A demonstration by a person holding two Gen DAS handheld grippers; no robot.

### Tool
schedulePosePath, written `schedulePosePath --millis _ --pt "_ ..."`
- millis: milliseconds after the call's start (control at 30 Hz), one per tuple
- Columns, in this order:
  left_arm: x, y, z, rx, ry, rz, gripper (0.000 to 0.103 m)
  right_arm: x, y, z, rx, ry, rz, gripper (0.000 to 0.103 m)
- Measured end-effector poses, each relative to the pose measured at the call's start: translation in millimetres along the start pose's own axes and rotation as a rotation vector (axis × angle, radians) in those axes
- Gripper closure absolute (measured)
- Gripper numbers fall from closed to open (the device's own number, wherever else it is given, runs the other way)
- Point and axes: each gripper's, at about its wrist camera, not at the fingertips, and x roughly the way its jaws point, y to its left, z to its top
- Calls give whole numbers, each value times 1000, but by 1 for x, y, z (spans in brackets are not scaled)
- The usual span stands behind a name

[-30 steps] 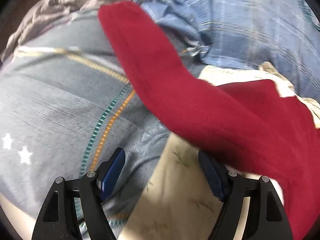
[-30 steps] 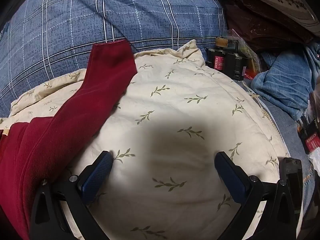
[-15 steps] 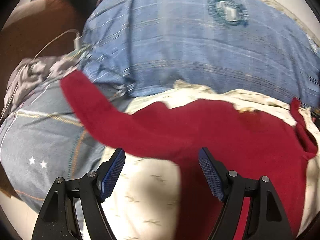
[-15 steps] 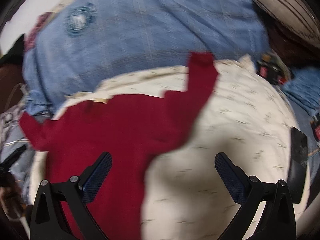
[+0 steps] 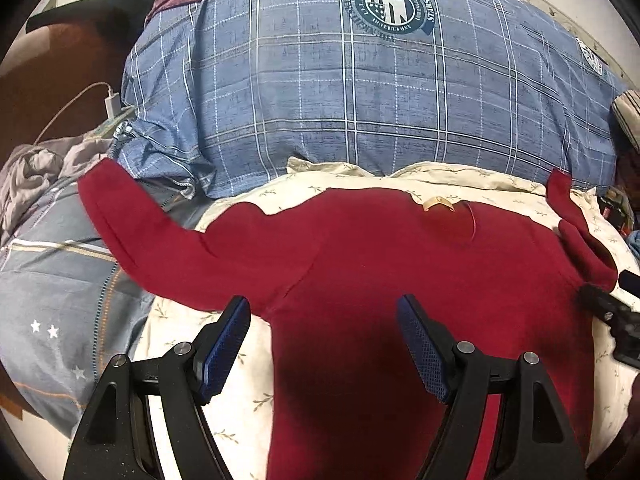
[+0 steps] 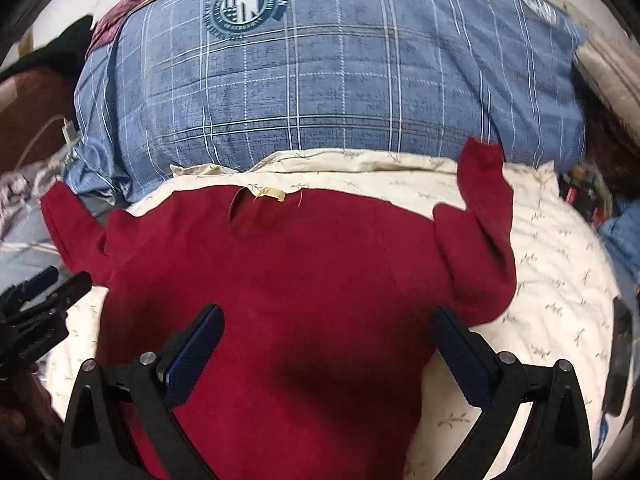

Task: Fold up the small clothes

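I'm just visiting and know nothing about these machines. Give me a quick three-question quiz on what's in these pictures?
1. True or false: the red top lies spread flat on the cream leaf-print quilt.
2. What is the left claw holding? A) a sleeve B) nothing C) the quilt
3. Fill in: behind the top lies a blue ____ duvet.

Key: 1 true; 2 B, both it and the right claw are open; 3 checked.

Cream leaf-print quilt (image 5: 224, 364); red top (image 5: 380, 264) flat on it; blue plaid duvet (image 5: 360, 80) behind
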Motion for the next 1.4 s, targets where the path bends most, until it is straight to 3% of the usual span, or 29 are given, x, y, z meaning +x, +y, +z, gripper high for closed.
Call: schedulePosePath --millis 167,600,1400 --pt "13 -3 0 -16 22 -2 27 10 16 -1 -52 4 -37 0" --pt "33 -1 -9 -30 10 31 27 26 33 -3 -50 25 -22 0" --pt "53 9 -21 -62 12 11 27 67 28 -13 35 93 -45 0"
